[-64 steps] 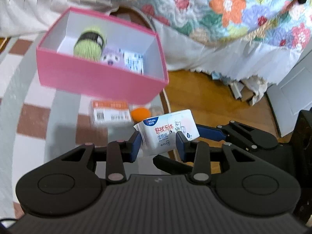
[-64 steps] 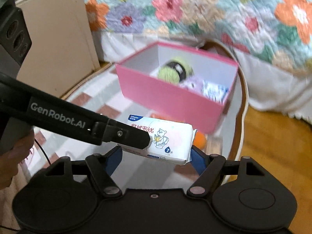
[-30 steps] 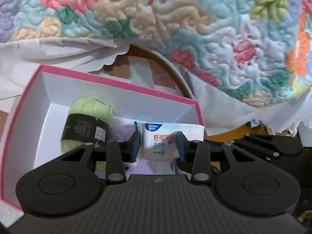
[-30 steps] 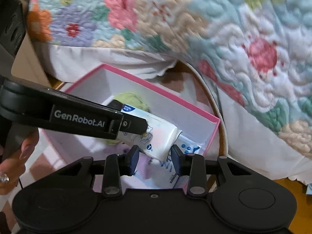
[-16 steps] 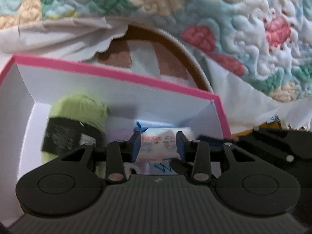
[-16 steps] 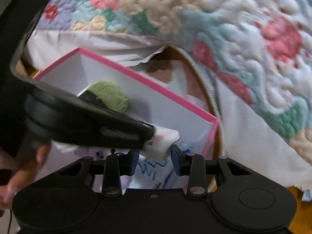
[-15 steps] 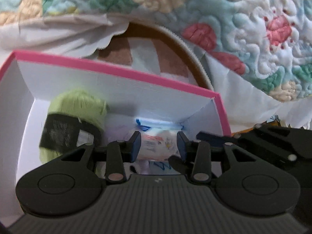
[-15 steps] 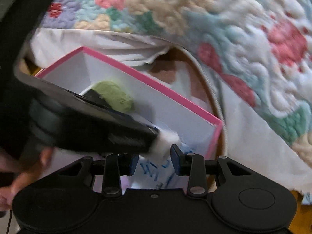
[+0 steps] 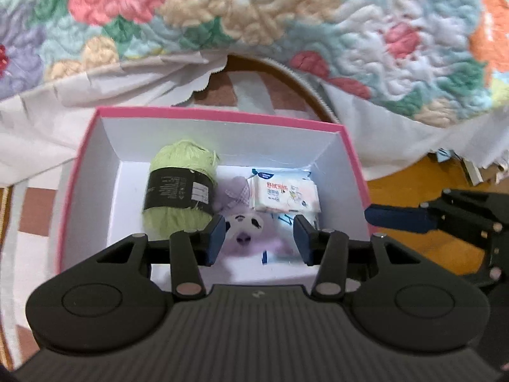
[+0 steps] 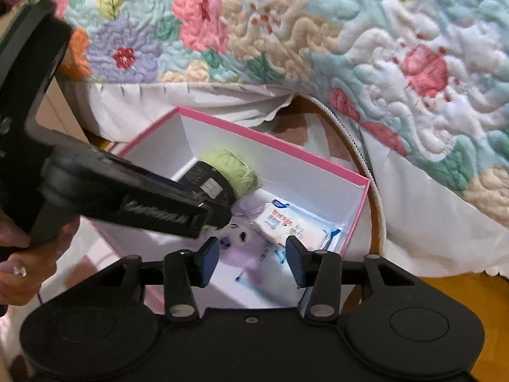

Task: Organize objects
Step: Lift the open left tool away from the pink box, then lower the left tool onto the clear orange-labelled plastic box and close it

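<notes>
While wipes pack (image 9: 285, 193) lies in pink box (image 9: 203, 115), both hand-held grippers, left (image 9: 258, 240) and right (image 10: 252, 261), gape, empty.

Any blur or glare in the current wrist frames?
Left wrist: pale purple plush toy between the open left gripper fingers is soft; bright glare on the pink box floor behind the white wipes pack. Right wrist: left gripper body motion-smeared, lettering unreadable; fisheye bends the quilt.

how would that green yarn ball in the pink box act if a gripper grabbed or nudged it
The green yarn looks soft, so it would probably squash between fingers instead of resisting. Its rounded skein shape, lying on its side in the pink box, might roll a little if pushed. The black paper band could slip.
</notes>
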Demonstrator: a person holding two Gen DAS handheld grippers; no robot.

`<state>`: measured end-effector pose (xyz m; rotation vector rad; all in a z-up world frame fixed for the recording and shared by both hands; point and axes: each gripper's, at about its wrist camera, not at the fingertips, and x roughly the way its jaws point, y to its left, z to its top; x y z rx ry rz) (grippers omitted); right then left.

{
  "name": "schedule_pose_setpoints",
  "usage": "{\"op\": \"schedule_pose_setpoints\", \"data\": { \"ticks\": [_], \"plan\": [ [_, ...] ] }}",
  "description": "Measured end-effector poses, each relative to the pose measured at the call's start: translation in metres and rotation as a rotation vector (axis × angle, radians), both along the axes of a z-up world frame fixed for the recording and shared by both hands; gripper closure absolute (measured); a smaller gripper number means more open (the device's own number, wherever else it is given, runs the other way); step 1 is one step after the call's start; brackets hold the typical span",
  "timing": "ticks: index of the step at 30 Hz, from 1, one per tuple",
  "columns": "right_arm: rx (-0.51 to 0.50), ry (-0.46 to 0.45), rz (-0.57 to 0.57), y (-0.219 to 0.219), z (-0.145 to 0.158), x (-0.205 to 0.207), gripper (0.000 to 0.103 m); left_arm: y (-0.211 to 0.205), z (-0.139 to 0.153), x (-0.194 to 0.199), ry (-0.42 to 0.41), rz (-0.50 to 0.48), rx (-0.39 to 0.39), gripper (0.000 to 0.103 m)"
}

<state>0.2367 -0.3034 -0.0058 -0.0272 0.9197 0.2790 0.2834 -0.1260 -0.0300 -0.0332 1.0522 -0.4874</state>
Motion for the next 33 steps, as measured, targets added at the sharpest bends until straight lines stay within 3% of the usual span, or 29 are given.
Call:
{"op": "schedule_pose_setpoints", "data": {
  "ticks": [4, 7, 11, 15, 24, 30, 33],
  "plan": [
    [0.042, -0.032, 0.056, 0.006, 0.034, -0.022, 0.048, 0.013, 0.030, -0.019, -0.024, -0.022, 0.014, 0.055],
    [0.033, -0.047, 0.089, 0.015, 0.056, -0.037, 0.040, 0.027, 0.053, -0.039, -0.042, -0.034, 0.015, 0.054],
    [0.015, -0.035, 0.111, 0.026, 0.078, -0.059, 0.037, 0.038, 0.074, -0.063, -0.061, -0.059, 0.039, 0.053],
    [0.031, -0.049, 0.137, 0.034, 0.086, -0.085, 0.024, 0.051, 0.085, -0.089, -0.086, -0.084, 0.036, 0.047],
    [0.069, -0.072, 0.164, 0.041, 0.059, -0.135, 0.017, 0.083, 0.053, -0.135, -0.034, -0.070, -0.009, 0.044],
    [0.086, -0.118, 0.192, 0.044, 0.030, -0.156, 0.012, 0.098, 0.022, -0.146, -0.020, -0.034, -0.042, 0.030],
    [0.103, -0.148, 0.193, 0.046, 0.009, -0.161, 0.010, 0.101, 0.006, -0.146, -0.017, -0.012, -0.067, 0.030]
  ]
}}
